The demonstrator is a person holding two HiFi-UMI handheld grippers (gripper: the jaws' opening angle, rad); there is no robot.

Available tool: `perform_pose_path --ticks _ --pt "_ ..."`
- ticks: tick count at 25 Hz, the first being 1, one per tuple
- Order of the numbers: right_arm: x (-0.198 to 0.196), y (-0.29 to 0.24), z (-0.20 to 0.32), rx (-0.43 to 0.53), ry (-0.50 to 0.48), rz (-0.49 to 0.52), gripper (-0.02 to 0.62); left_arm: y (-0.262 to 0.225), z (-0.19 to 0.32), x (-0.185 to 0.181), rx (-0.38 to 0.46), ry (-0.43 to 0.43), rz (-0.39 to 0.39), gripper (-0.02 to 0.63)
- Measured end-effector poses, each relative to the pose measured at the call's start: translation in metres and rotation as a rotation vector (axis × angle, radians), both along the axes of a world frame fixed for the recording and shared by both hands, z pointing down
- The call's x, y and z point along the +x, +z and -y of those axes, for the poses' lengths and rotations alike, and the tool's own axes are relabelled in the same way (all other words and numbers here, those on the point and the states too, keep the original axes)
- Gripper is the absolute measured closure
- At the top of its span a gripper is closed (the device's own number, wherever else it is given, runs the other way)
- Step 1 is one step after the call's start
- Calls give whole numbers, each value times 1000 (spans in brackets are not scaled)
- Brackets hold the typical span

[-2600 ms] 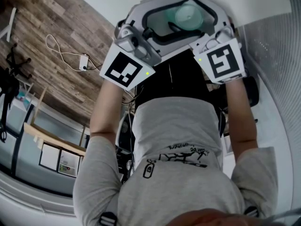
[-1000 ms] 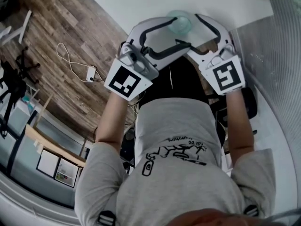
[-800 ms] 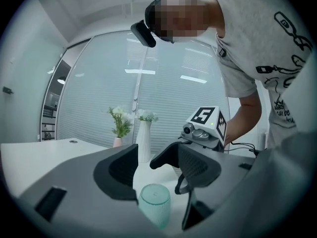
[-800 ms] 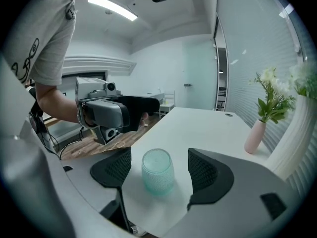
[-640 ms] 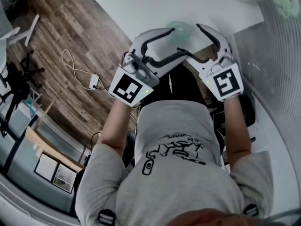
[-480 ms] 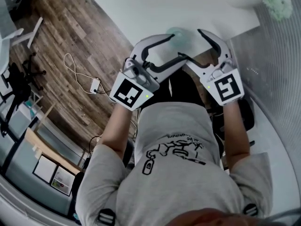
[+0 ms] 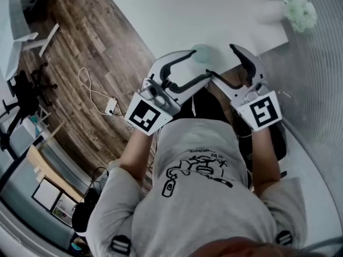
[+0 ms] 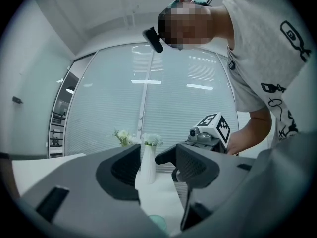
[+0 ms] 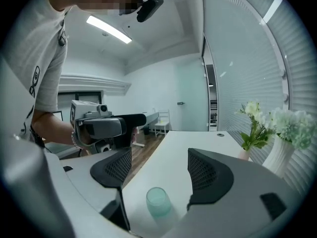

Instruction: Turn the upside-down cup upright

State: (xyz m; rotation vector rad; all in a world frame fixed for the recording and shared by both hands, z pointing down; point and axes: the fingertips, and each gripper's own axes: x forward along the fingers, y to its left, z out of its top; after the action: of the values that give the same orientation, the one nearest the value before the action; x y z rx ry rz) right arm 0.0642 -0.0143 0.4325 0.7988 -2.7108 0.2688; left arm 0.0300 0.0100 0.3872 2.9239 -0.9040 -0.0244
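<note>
A translucent teal cup (image 7: pixel 202 52) stands alone on the white table (image 7: pixel 177 15) near its front edge. I cannot tell which end of it faces up. In the right gripper view the cup (image 9: pixel 158 201) sits low between the open fingers of my right gripper (image 9: pixel 154 171), clearly below them and untouched. My left gripper (image 8: pixel 158 167) is open too, and its jaws have just been closing with nothing between them. Only the cup's rim (image 8: pixel 158 223) peeks in at the bottom there. In the head view the left gripper (image 7: pixel 200 64) and right gripper (image 7: pixel 222 61) hover just short of the cup.
A white vase of pale flowers (image 7: pixel 297 12) stands at the table's far right corner, with a smaller pink vase (image 9: pixel 246 154) beside it. A blind-covered window runs along the right. Wooden floor with a cable and adapter (image 7: pixel 111 107) lies to the left.
Both grippers have risen and drawn back from the cup, which stays on the table. The cup now shows clear of the jaws rather than between them.
</note>
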Motion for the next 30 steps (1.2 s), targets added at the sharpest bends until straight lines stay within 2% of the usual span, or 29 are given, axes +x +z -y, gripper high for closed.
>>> perform_pose_path --ticks 16,24,30 --pt "5 -93 11 105 49 101 230 -70 8 -10 55 -53 -24 402" --pt "7 -123 3 135 52 130 230 -98 4 -13 56 -92 -65 407" --pt "8 -147 -1 153 57 163 232 -112 -4 -11 55 -89 -67 417"
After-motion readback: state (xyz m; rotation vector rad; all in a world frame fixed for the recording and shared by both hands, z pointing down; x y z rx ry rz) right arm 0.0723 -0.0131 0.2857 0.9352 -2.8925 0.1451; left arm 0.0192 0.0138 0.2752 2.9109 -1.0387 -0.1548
